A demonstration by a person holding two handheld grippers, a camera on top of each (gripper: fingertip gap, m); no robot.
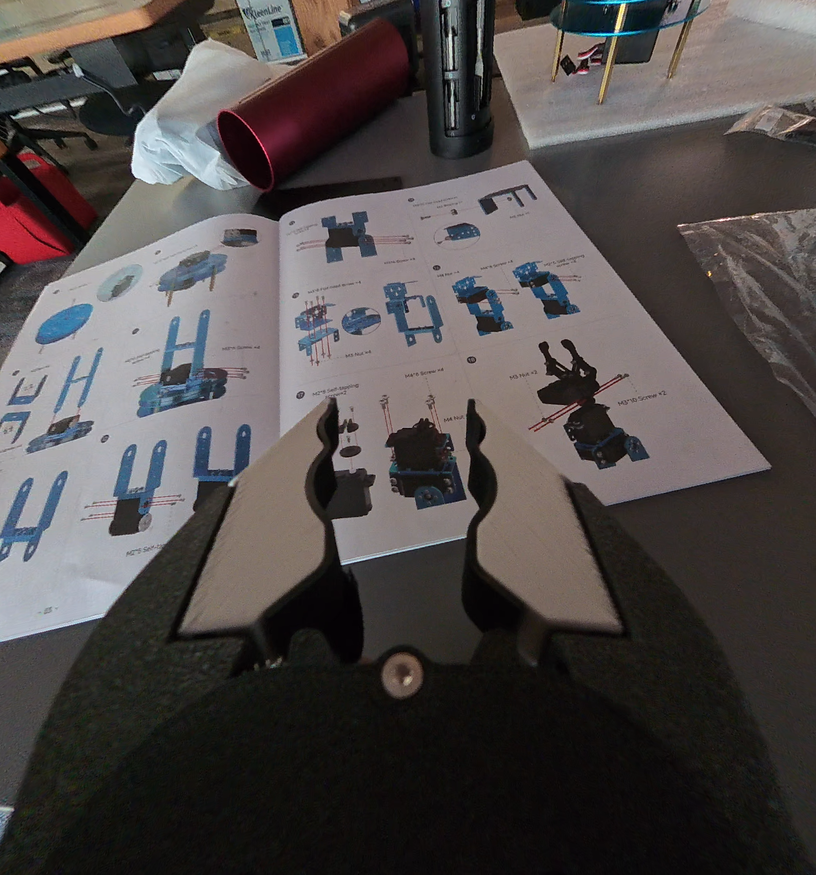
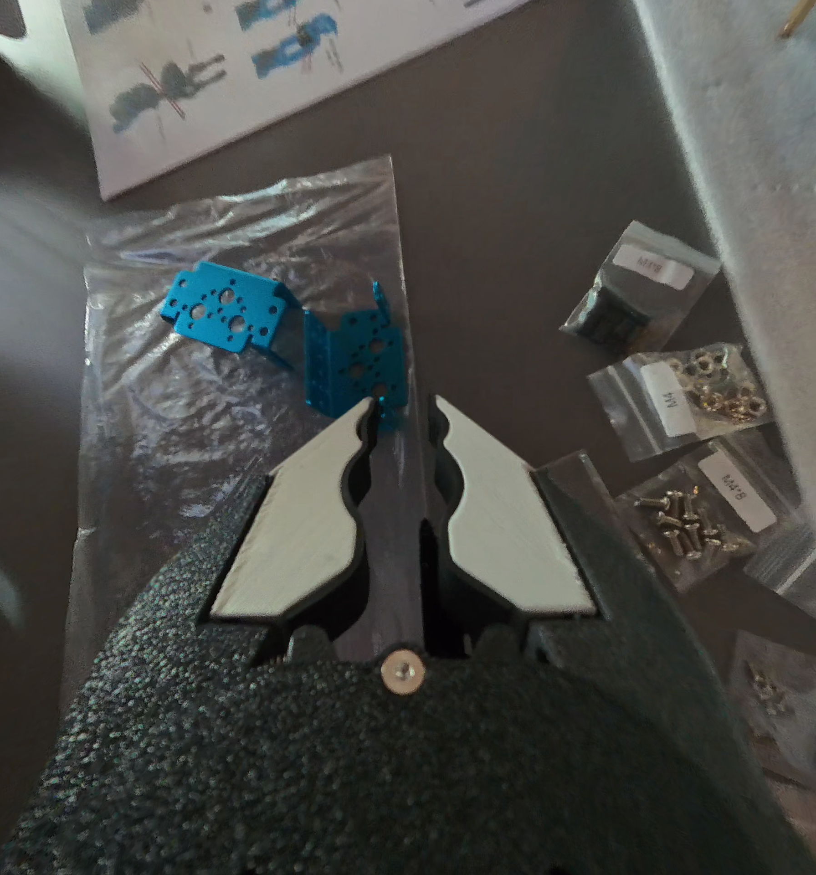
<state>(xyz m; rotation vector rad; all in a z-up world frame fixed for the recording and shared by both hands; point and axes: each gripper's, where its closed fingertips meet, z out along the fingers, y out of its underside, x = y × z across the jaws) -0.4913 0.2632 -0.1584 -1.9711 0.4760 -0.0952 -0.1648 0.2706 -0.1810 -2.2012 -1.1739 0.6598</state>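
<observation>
The left gripper (image 1: 401,412) is held with its two fingers spread wide apart, and nothing is gripped between them. The right gripper (image 2: 403,402) is held tipped downward with a smaller gap between its fingers.

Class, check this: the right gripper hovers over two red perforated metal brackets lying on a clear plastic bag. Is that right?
Not quite. The right wrist view shows the right gripper over two brackets on the clear plastic bag, but they are blue, not red.

Office/workshop: grey desk (image 1: 680,568) w/ assembly manual (image 1: 207,379), screw bags (image 2: 694,516), office chairs (image 1: 107,111) behind.
</observation>
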